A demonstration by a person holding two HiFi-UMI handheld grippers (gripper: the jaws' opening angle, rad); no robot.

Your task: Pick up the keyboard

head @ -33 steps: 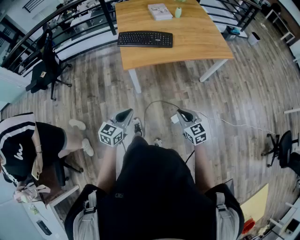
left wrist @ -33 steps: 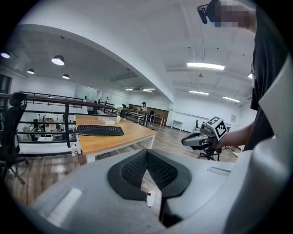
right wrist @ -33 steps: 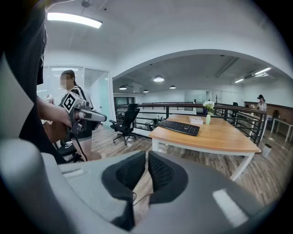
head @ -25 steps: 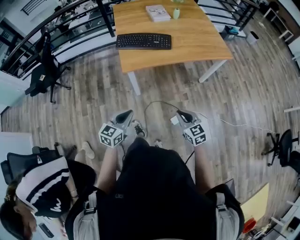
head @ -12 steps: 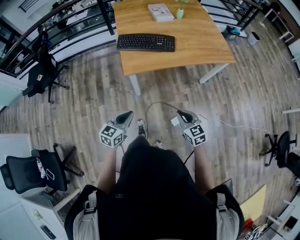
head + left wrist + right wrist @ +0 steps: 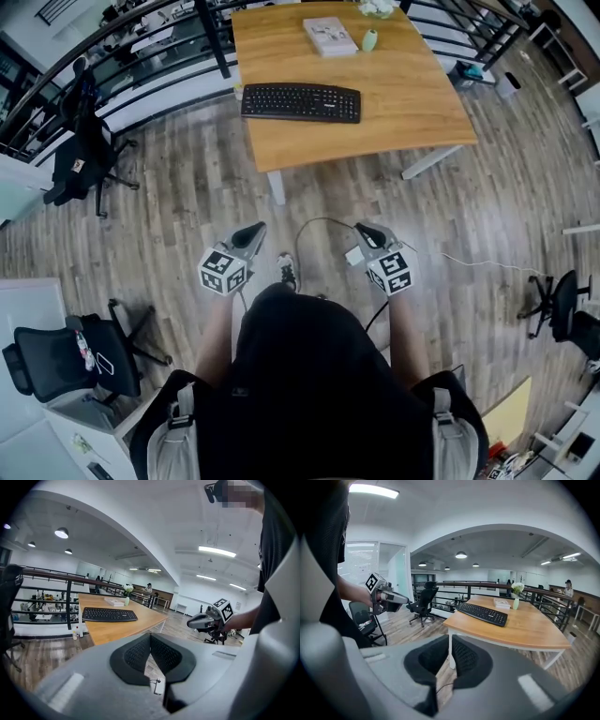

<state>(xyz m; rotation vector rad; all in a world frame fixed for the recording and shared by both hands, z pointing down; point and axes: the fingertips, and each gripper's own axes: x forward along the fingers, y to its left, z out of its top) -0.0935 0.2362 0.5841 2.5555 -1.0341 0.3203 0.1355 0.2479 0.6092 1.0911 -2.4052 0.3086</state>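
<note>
A black keyboard (image 6: pixel 301 102) (image 6: pixel 109 615) (image 6: pixel 483 613) lies near the front left edge of a wooden table (image 6: pixel 412 89), well ahead of me. My left gripper (image 6: pixel 253 228) hangs over the wood floor in front of my body, shut and empty. My right gripper (image 6: pixel 365 228) is level with it on the other side, also shut with nothing between its pads. Both point toward the table and are far short of the keyboard. In the left gripper view the right gripper (image 6: pixel 191 623) shows at the right; in the right gripper view the left gripper (image 6: pixel 408 603) shows at the left.
A book (image 6: pixel 328 36) and a small green vase (image 6: pixel 369 39) sit farther back on the table. A black railing (image 6: pixel 122 52) runs behind and left of it. Office chairs stand at left (image 6: pixel 80 155), lower left (image 6: pixel 56 361) and right (image 6: pixel 562 305). A white cable (image 6: pixel 323 225) lies on the floor.
The table and keyboard have come closer as I walk forward. The seated person at lower left has slipped out of view. Both grippers keep their pose and stay shut.
</note>
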